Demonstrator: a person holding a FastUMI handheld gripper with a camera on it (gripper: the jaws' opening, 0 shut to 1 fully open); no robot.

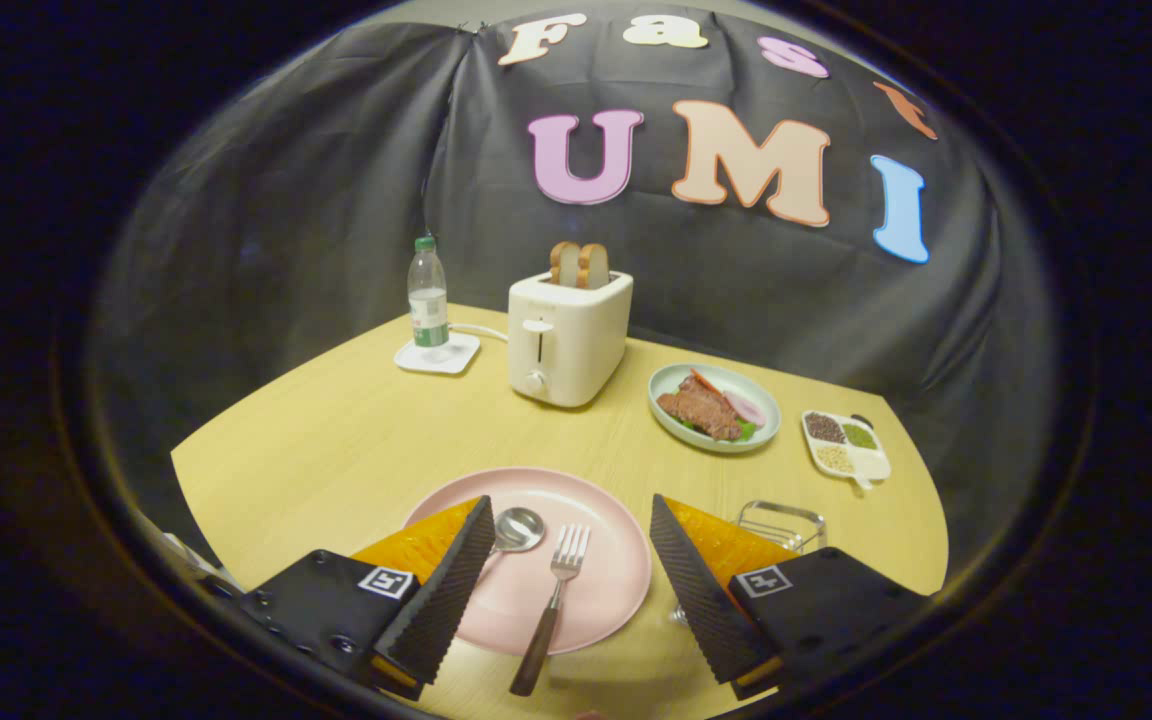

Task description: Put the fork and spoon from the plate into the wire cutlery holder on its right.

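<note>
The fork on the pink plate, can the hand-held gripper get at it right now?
Probably yes. The hand-held gripper is open, the fork lies between its fingers on the pink plate, and nothing covers it.

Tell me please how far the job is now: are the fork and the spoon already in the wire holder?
Nothing is done yet. The fork and the spoon both lie on the pink plate. The gripper is open, its fingers on either side of the fork, holding nothing. Still left: grasp each piece and put it into the wire cutlery holder to the plate's right.
</note>
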